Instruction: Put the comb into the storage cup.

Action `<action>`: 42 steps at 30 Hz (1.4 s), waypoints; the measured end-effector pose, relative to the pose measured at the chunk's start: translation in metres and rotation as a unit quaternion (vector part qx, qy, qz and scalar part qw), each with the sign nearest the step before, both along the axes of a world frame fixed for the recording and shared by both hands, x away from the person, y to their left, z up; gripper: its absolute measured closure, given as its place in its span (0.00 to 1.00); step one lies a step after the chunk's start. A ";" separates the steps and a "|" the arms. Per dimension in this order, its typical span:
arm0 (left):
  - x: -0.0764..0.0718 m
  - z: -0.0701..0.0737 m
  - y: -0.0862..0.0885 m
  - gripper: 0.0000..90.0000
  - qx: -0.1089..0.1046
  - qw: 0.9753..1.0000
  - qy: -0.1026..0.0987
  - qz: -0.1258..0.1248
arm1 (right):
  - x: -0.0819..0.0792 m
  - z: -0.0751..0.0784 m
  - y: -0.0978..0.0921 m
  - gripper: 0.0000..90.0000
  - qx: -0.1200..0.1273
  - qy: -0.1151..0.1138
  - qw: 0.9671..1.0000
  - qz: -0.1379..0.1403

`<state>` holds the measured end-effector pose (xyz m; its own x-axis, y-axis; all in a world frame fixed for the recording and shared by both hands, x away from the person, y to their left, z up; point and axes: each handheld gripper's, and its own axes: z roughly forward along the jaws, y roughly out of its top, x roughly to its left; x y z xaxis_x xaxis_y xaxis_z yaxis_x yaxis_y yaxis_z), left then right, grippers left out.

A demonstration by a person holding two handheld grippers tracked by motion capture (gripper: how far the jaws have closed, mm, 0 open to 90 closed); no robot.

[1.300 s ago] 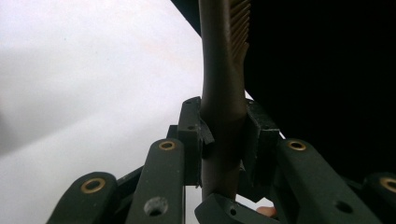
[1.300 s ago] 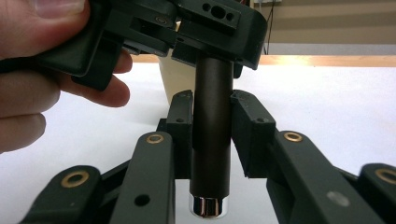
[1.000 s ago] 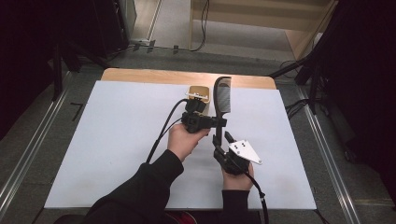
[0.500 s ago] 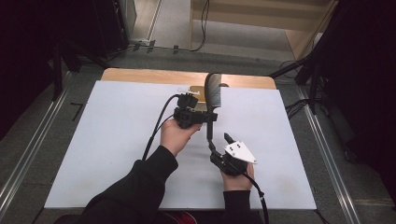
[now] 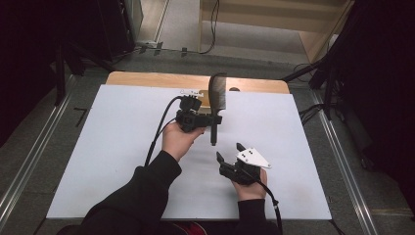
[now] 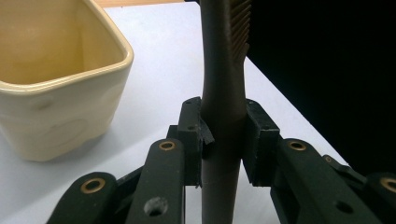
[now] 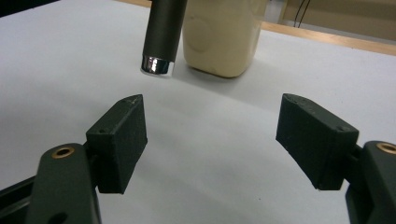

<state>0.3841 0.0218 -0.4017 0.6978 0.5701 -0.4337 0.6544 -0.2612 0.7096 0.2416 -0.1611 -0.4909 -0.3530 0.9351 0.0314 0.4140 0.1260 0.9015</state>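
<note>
- Holding the comb (image 6: 223,93) by its handle in my left gripper (image 5: 204,119), jaws clamped on it, I have it off the table (image 5: 112,147) with the toothed end pointing away from me.
- Beside it stands the cream cup (image 6: 56,79).
- My right gripper (image 5: 228,152) waits wide open, nearer me, below the comb's metal-capped end.

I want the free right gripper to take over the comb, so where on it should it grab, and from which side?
Grip the round handle below the left gripper, near its chrome-capped end. The comb is held upright with the teeth at the top, and that lower stretch hangs bare above the table. Come from the person's side, where the open right gripper already faces it.
</note>
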 end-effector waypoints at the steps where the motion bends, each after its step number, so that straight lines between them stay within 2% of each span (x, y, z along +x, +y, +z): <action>1: 0.000 0.000 0.001 0.81 0.002 1.000 -0.002 0.000 | 0.000 0.000 0.000 0.25 0.001 0.000 1.000 0.003; 6: 0.002 0.000 0.005 0.81 0.004 1.000 -0.004 0.001 | 0.001 -0.001 -0.001 0.25 -0.008 0.004 1.000 0.014; 11: 0.003 0.001 0.009 0.81 0.001 1.000 -0.007 0.001 | 0.002 0.000 -0.003 0.25 -0.013 -0.002 1.000 0.021; 16: 0.003 0.001 0.013 0.81 0.002 1.000 -0.010 0.001 | 0.004 0.003 -0.004 0.26 -0.038 -0.011 0.999 0.025; 22: 0.002 0.002 0.014 0.81 0.002 1.000 -0.011 -0.001 | 0.007 0.003 -0.005 0.26 -0.038 0.003 0.999 0.033; 39: 0.003 0.003 0.016 0.81 0.001 1.000 -0.010 0.001 | 0.009 0.005 -0.013 0.27 -0.074 0.034 0.995 0.065; 42: 0.003 0.003 0.015 0.81 0.003 1.000 -0.010 0.000 | 0.009 0.006 -0.015 0.28 -0.064 0.035 0.995 0.067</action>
